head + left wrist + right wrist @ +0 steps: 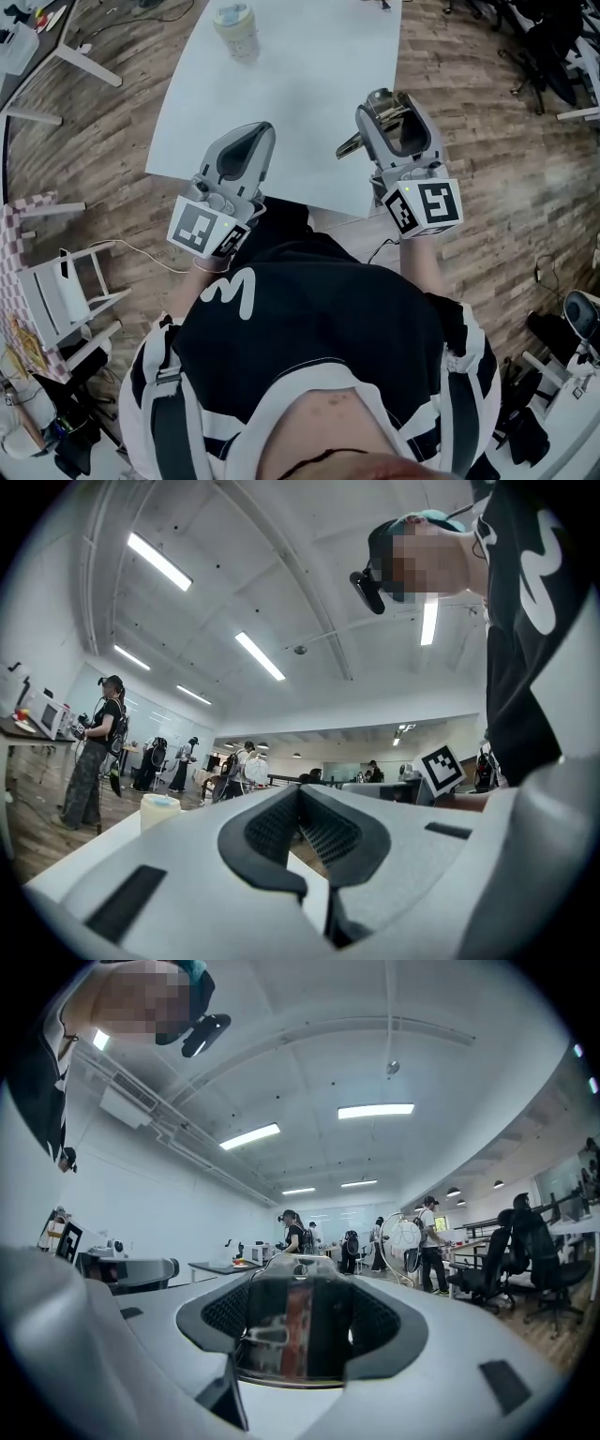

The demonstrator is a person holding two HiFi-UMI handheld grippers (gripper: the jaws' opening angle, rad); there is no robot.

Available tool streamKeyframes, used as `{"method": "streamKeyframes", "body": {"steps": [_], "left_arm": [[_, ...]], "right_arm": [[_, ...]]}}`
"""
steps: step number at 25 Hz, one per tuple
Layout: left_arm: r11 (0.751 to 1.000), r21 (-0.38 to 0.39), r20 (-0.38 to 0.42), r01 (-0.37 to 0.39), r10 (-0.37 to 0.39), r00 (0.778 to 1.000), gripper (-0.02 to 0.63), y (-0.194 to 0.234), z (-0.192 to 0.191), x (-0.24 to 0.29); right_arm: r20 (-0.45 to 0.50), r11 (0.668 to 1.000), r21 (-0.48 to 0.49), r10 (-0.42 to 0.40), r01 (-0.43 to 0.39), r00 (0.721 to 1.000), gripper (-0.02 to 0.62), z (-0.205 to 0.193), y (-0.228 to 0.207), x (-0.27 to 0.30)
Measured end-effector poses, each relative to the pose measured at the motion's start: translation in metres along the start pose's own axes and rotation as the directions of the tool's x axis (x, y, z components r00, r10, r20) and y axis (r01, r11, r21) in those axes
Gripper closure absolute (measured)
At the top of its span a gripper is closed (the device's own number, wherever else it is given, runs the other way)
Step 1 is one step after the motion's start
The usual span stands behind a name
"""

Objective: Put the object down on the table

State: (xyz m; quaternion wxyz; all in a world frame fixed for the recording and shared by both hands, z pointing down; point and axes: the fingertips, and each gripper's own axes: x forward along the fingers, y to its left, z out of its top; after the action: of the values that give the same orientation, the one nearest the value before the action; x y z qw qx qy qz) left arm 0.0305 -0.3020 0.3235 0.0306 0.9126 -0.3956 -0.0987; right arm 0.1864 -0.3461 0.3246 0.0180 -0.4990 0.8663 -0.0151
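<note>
My right gripper (386, 108) is shut on a clear, shiny object (380, 111) with a small handle (349, 145) that sticks out to its left. It hangs over the near right corner of the white table (300, 66). In the right gripper view the clear object (298, 1327), with a red-brown strip inside, fills the gap between the dark pads (375, 1321). My left gripper (249, 141) hovers over the table's near edge, shut with nothing between its pads (281, 829).
A pale lidded cup (235, 28) stands at the table's far side and also shows in the left gripper view (159, 810). A white stand (66, 291) is at the left and office chairs (539, 47) are at the far right. Several people stand in the room.
</note>
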Motion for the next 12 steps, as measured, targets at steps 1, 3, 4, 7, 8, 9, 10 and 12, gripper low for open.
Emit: {"method": "streamKeyframes", "body": {"steps": [1,3,4,7,8,9,10,12], "left_arm": [[1.0,-0.001,0.002,-0.005,0.005,1.0,0.601,0.008,0.0,0.0],[1.0,-0.003,0.0,-0.014,0.014,1.0,0.601,0.022,0.001,0.001],[1.0,-0.004,-0.005,-0.016,0.016,1.0,0.601,0.028,0.0,0.003],[1.0,0.004,-0.022,-0.007,0.007,1.0,0.601,0.047,-0.006,0.012],[1.0,0.004,-0.023,-0.004,0.004,1.0,0.601,0.053,-0.007,0.016],[1.0,0.003,-0.026,-0.001,0.001,1.0,0.601,0.059,-0.008,0.02],[1.0,0.002,-0.03,0.003,-0.003,1.0,0.601,0.064,-0.009,0.024],[1.0,-0.001,-0.038,0.011,-0.011,0.999,0.601,0.074,-0.01,0.031]], "right_arm": [[-0.005,1.0,-0.007,0.002,-0.002,1.0,0.293,-0.002,0.0,0.008],[-0.018,1.0,-0.013,0.004,-0.004,1.0,0.293,-0.007,0.002,0.023],[-0.026,1.0,-0.013,0.004,-0.004,1.0,0.293,-0.009,0.002,0.029],[-0.048,1.0,-0.015,0.003,-0.004,0.999,0.293,-0.018,-0.004,0.05],[-0.056,1.0,-0.015,0.003,-0.004,0.998,0.293,-0.023,-0.006,0.057],[-0.065,1.0,-0.015,0.002,-0.003,0.998,0.293,-0.027,-0.007,0.063],[-0.073,1.0,-0.016,0.001,-0.002,0.997,0.293,-0.032,-0.008,0.068],[-0.087,1.0,-0.015,-0.005,0.003,0.996,0.293,-0.039,-0.011,0.077]]}}
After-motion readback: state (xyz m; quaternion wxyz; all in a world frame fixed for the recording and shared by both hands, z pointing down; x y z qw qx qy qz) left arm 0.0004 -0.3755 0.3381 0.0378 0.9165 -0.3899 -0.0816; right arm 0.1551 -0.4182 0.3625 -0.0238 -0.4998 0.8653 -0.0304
